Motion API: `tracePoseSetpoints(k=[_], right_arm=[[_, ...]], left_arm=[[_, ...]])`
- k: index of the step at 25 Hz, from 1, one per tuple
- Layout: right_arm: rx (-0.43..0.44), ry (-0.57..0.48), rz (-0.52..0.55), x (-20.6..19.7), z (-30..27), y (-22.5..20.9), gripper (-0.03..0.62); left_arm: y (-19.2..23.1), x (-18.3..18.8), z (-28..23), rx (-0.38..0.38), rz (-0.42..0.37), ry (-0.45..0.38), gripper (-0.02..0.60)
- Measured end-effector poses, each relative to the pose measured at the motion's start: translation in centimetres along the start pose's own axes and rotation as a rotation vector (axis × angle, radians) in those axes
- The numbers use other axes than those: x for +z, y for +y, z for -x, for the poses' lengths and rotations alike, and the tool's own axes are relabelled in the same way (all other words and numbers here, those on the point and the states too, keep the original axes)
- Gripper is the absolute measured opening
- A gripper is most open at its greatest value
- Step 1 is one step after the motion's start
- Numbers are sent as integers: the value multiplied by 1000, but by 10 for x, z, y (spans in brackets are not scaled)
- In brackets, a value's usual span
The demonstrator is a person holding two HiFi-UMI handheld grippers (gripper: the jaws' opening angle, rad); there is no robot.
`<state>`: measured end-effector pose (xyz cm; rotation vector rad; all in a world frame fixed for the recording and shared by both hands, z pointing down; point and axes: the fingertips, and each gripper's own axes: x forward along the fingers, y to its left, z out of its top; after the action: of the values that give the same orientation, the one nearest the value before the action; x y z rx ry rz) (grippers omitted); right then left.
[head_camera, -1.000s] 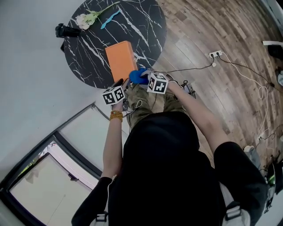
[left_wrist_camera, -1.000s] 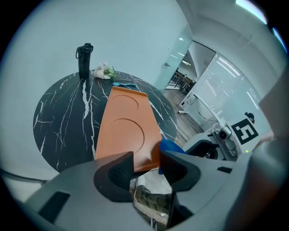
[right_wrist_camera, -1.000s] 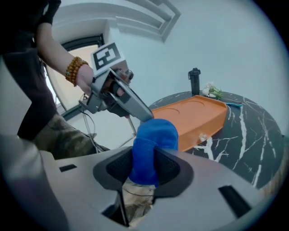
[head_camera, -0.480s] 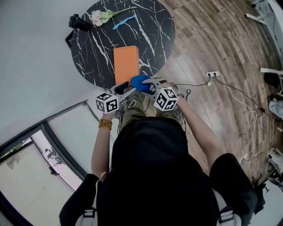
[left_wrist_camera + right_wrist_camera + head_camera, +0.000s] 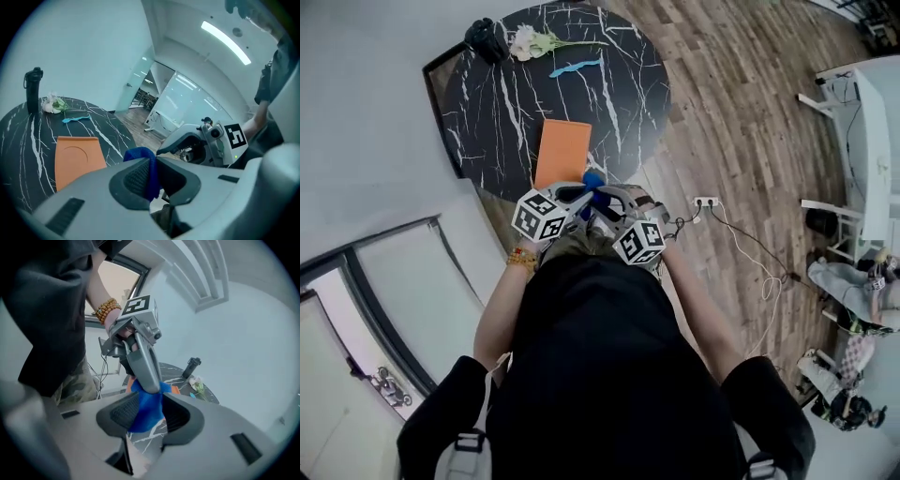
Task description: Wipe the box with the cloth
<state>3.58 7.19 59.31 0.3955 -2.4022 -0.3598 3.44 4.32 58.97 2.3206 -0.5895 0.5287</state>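
An orange box (image 5: 561, 152) lies flat on the round black marble table (image 5: 497, 103), near its edge by me; it shows in the left gripper view too, the box (image 5: 77, 157) ahead on the left. Just short of that edge, over my lap, both grippers meet on a blue cloth (image 5: 593, 182). My right gripper (image 5: 147, 404) is shut on a bunch of the cloth (image 5: 146, 412). My left gripper (image 5: 151, 161) has just been closing and now pinches a thin fold of the cloth (image 5: 151, 178) between its pads.
At the table's far side stand a black bottle (image 5: 487, 39), a white flower (image 5: 534, 42) and a small light-blue piece (image 5: 575, 67). A power strip (image 5: 705, 202) with cables lies on the wood floor to the right. A white desk (image 5: 872, 122) stands far right.
Both grippers have risen from my lap with the cloth and turned toward each other. The left gripper, earlier apart from the cloth with wide jaws, has shut on it.
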Motion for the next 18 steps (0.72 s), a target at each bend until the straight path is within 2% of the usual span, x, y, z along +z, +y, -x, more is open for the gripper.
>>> tracePoseSetpoints(k=[1, 3, 5, 7, 10, 11, 13, 16, 18], right_arm=[[-11, 22, -11, -5, 2, -6, 136], [-7, 66, -6, -16, 1, -13, 208], [34, 89, 44, -23, -10, -14, 242], [73, 69, 76, -17, -24, -15, 247], [87, -35, -12, 4, -40, -30, 241], [96, -69, -42, 9, -44, -36, 175], [136, -111, -40, 10, -50, -45, 111], [236, -139, 22, -8, -54, -52, 86], [303, -150, 66, -28, -54, -69, 78]], left_arm=[[6, 6, 3, 1, 24, -31, 43], [18, 19, 13, -15, 107, -112, 42], [25, 33, 23, -76, 205, -201, 42], [22, 43, 29, -147, 271, -261, 43], [12, 46, 28, -187, 327, -290, 42], [12, 46, 27, -177, 346, -308, 41], [21, 49, 27, -129, 400, -365, 43], [33, 49, 18, -24, 449, -419, 43], [40, 50, 8, 79, 467, -440, 53]])
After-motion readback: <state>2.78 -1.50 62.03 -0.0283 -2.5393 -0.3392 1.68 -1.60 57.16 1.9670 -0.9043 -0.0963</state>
